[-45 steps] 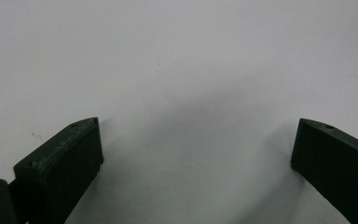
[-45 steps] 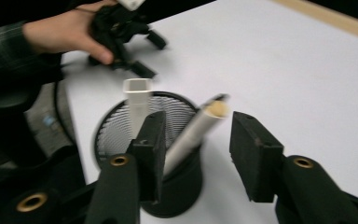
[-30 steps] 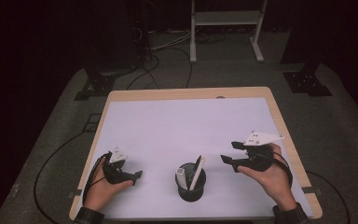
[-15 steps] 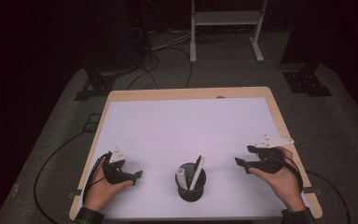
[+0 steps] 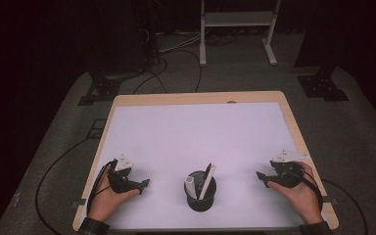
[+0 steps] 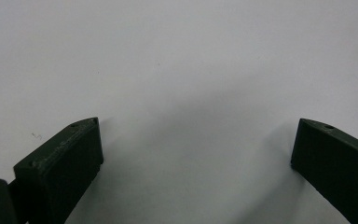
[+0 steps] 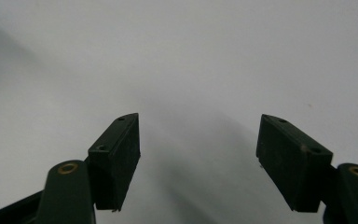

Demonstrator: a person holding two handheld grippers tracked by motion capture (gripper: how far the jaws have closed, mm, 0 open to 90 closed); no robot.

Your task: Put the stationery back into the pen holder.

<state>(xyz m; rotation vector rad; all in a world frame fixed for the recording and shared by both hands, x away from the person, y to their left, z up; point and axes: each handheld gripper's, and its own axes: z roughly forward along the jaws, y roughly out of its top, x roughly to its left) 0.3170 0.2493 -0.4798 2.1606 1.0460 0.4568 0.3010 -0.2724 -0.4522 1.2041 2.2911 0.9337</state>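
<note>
While the high view shows a black cup [image 5: 199,192] holding white sticks between both hands, each hand-held gripper, left [image 6: 193,149] and right [image 7: 198,144], faces bare white worktop [image 5: 196,137], jaws wide, empty.

No text, label, brand, number or sign can be read anywhere in these pictures.
</note>
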